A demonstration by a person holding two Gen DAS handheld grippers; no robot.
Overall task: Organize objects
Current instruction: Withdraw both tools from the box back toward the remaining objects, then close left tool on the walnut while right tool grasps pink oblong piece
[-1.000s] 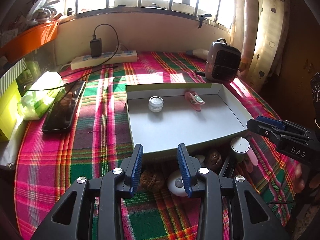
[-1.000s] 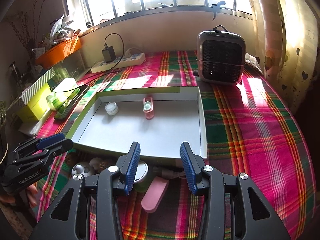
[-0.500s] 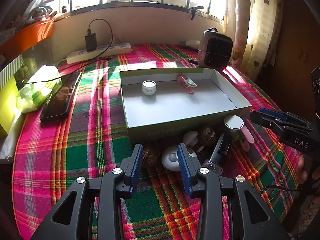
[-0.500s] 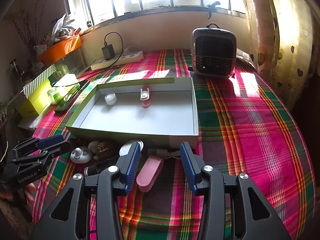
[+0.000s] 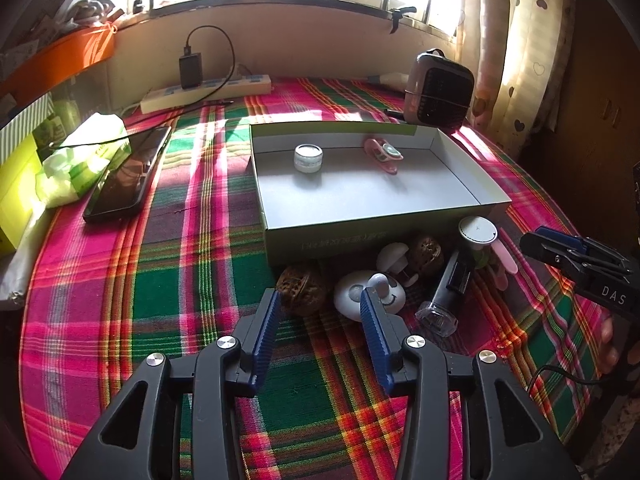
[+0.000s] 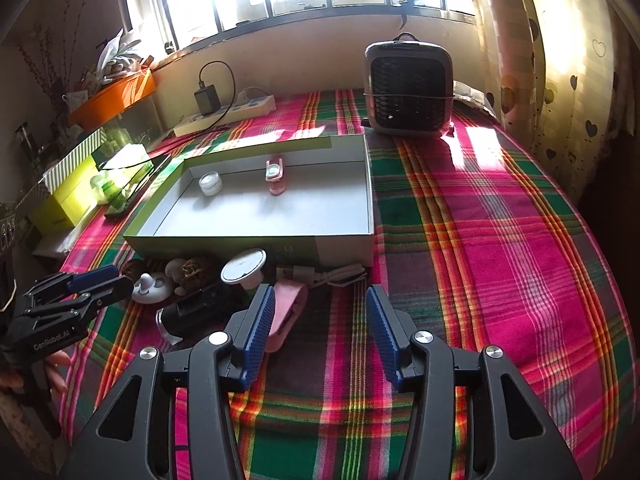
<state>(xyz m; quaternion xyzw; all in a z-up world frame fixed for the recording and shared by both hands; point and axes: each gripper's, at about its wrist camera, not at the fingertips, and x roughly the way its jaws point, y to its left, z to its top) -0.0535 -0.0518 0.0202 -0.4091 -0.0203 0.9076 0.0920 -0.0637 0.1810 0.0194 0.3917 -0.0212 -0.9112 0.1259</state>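
Plaid cloth in pink, green and red covers the whole table under a bright barred window. At the bottom of the left wrist view the left gripper hangs with its blue pads apart and nothing between them; the right gripper sits the same way at the bottom of its own view, also empty.

Just beyond the left pads, lower centre of that frame, the loose things lie crowded together: a brown walnut, a white dome-shaped toy touching a small white mushroom shape, a 2nd walnut, a black flashlight lying on its side, and a white round cap. In the right view a pink clip lies beside the left pad, with a white cable against the box wall.

Further back, mid-frame, the open box already holds a small jar and a pink item, both near its far wall.

The risk, as I judge it, is the crowding: closing on 1 piece could nudge its neighbours, and the walnuts or flashlight may roll toward the table edge. The 2 grippers work close together and could collide. A low carry could catch the box's near wall and shift it.
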